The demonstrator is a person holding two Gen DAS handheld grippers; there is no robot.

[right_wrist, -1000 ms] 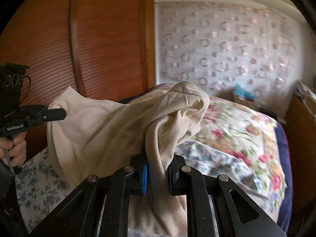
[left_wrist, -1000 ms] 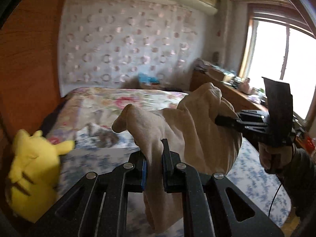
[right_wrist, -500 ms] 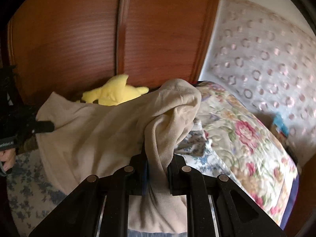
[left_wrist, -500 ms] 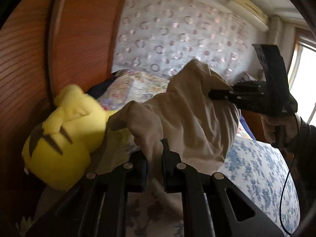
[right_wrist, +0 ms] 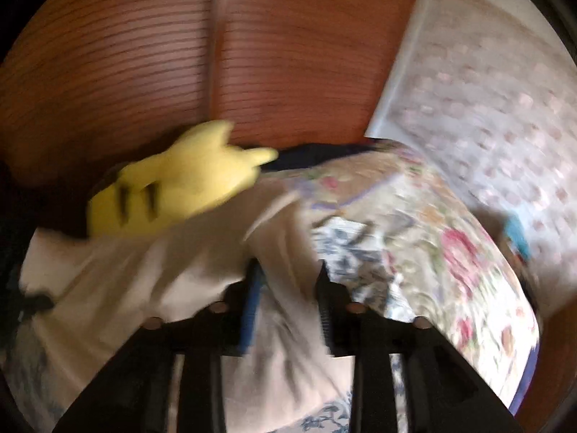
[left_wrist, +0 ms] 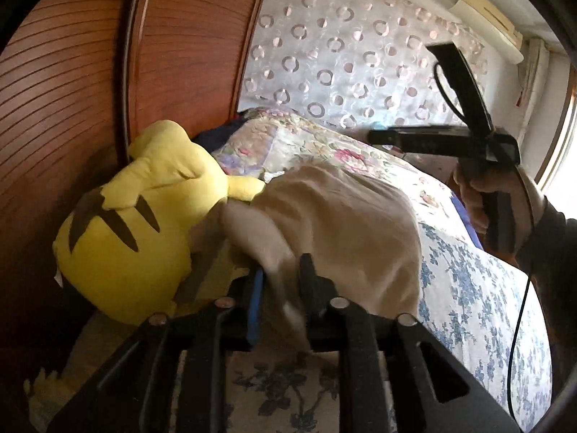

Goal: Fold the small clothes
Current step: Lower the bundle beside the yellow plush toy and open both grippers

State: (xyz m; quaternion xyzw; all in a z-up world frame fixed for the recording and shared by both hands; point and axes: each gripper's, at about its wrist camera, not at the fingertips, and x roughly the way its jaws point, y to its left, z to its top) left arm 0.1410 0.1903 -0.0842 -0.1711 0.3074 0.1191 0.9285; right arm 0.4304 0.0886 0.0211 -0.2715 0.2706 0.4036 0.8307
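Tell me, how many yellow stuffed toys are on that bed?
1. The yellow plush toy lies at the bed's edge against the wooden wardrobe, touching the beige garment. Others may be hidden out of view.

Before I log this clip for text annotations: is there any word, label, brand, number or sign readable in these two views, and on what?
None can be read.
beige garment: plain cloth, no print or tag showing.
yellow plush toy: brown stripes only, no lettering.
right gripper: its dark body shows no legible marking.
air conditioner: no readable badge.
The right wrist view is blurred throughout; nothing legible there.
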